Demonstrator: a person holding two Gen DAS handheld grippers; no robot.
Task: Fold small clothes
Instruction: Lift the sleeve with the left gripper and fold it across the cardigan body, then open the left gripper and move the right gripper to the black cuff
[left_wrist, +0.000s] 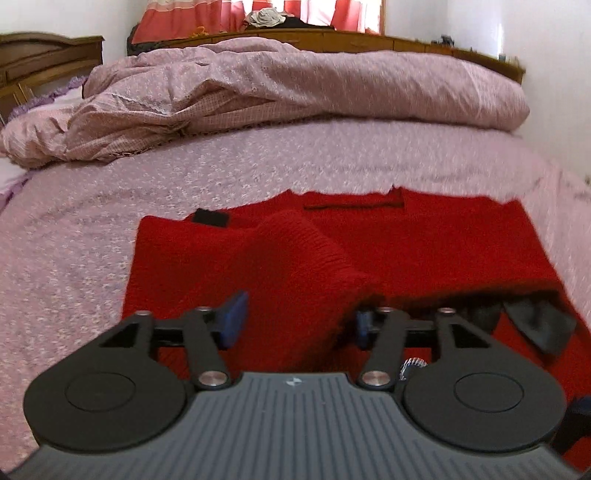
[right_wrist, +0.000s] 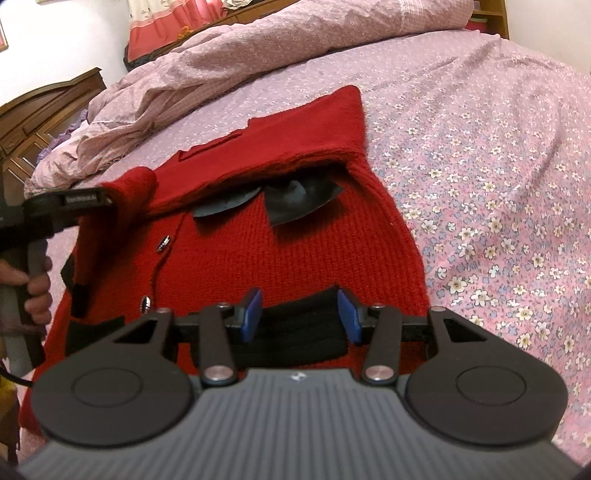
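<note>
A red knit cardigan (right_wrist: 295, 243) lies on the bed (right_wrist: 480, 155), partly folded, its upper part doubled over toward the near side so that a dark collar (right_wrist: 299, 201) peeks out from under the fold. 2 metal buttons (right_wrist: 162, 243) sit along its front edge, and a black pocket band (right_wrist: 299, 332) runs across the near hem.

The right gripper (right_wrist: 299, 317) hovers above that band, its blue pads (right_wrist: 253, 314) spread wide with nothing between them. The left gripper (left_wrist: 295, 321) is also spread; a red sleeve (left_wrist: 306, 266) is draped between its pads (left_wrist: 232, 317), though whether it touches them is hard to tell. In the right wrist view the left tool (right_wrist: 66, 206) shows only in part at the left edge, a hand (right_wrist: 35, 288) wrapped round its handle.

The bed wears a pink floral sheet; a rumpled pink duvet (left_wrist: 295, 85) is heaped at the far side, before a wooden headboard (left_wrist: 44, 62) and a red curtain (left_wrist: 184, 22).
</note>
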